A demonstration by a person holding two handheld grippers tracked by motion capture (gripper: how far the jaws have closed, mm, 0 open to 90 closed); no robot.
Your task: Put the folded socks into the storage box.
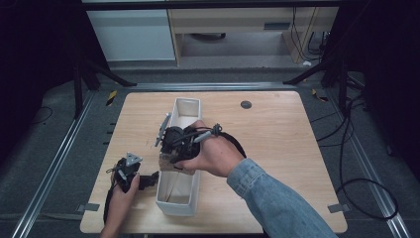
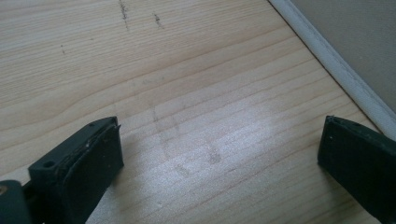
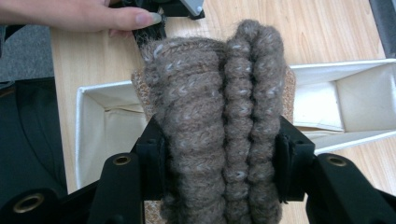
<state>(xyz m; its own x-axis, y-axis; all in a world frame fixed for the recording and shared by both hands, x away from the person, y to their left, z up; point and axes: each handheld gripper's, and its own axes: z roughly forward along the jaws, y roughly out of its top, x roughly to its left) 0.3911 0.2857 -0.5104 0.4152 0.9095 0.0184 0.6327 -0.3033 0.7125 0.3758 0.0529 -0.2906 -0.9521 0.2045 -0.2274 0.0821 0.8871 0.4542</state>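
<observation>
Rolled knit (image 3: 219, 121) lengthwise in right gripper (image 3: 219, 172) jaws

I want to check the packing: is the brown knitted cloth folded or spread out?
Folded. The right gripper view shows the knitted cloth bunched into thick layers, squeezed between the jaws of the right hand-held gripper above the white box.

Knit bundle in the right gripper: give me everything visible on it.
The knit bundle is grey-brown, fuzzy, chunky wool-like knit flecked with lighter yarn, folded or rolled into several thick ribbed layers that stand side by side. The right gripper is shut on it, its black fingers pressing both flanks. It hangs over the long white fabric-lined box, above the open compartment and not yet resting inside. In the high view it shows as a tan patch by the box's left wall. Nothing else touches it.
</observation>
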